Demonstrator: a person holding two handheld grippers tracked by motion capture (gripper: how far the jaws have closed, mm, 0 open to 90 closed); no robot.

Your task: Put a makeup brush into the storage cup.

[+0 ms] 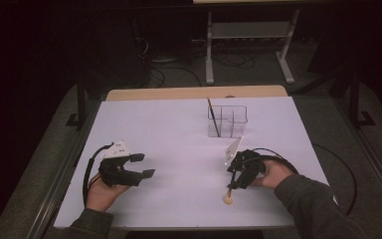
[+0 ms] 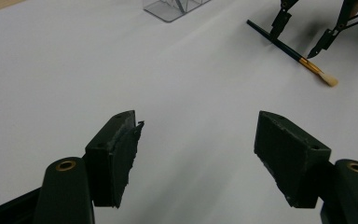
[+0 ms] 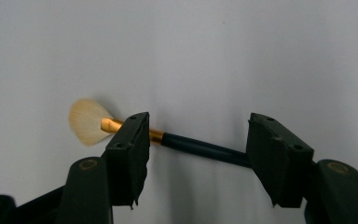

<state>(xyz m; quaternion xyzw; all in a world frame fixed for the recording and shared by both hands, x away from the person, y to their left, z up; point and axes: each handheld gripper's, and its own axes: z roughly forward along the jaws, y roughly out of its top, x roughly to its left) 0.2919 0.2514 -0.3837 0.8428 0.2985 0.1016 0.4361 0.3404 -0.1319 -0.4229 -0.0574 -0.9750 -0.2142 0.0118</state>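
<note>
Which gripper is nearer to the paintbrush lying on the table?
Right. The right gripper stands over the paintbrush, open jaws on either side of its handle. The left gripper hovers open, far across the table.

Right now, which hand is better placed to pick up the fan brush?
Right. The right tool is down over the fan brush, open jaws on either side of its handle. The left tool sits open, far across the table.

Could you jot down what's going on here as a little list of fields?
surface: white table
brush: lies flat on the table, fan bristles pale, handle dark
right tongs: jaws apart, straddling the brush, not yet pressing it
left tongs: open, nothing between
holder: clear, at the far side, one thin stick standing in it
</note>
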